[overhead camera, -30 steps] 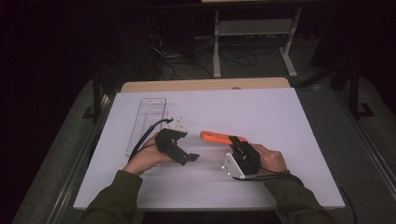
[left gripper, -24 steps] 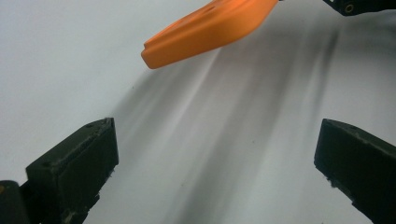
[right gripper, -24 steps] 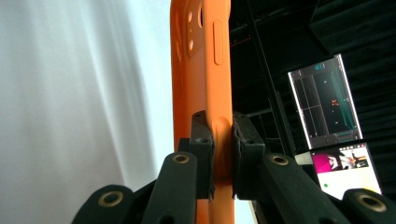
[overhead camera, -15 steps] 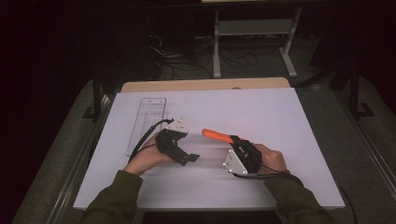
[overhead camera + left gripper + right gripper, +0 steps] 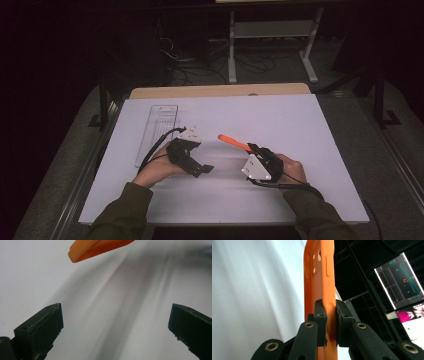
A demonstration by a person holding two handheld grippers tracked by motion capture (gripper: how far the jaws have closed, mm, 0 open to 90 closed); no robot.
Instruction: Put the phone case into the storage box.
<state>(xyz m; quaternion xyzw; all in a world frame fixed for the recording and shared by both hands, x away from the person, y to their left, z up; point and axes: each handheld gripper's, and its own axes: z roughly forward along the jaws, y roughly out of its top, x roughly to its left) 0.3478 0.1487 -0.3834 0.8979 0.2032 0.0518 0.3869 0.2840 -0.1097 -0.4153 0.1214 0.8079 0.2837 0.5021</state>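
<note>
High view: right gripper (image 5: 248,148) clamped on an orange phone case (image 5: 233,141), case sticking out past the jaws, up and to the left, lifted off the white table (image 5: 310,150). Left gripper (image 5: 206,169) just beside, to the left of the right one, jaws spread, nothing between them — tips aimed toward the right gripper, the orange case just beyond and above them. Clear plastic tray (image 5: 159,125) lying flat farther out, beyond the left gripper and on its far side from the right one, apart from both.

Left gripper view: two black jaws wide apart at the bottom corners, bare white table between, streaked with soft shadows. Orange case (image 5: 97,248) ahead and above the jaws, one rounded end hanging clear of the surface, not touching either jaw.

Right gripper view: jaws pinched tight on the case's (image 5: 322,282) thin edge, pads pressing both faces — case rising straight up from the grip, camera holes and a side button near its far end. White table to the left of the grip, lit screens (image 5: 402,282) off to the right in the dark.
</note>
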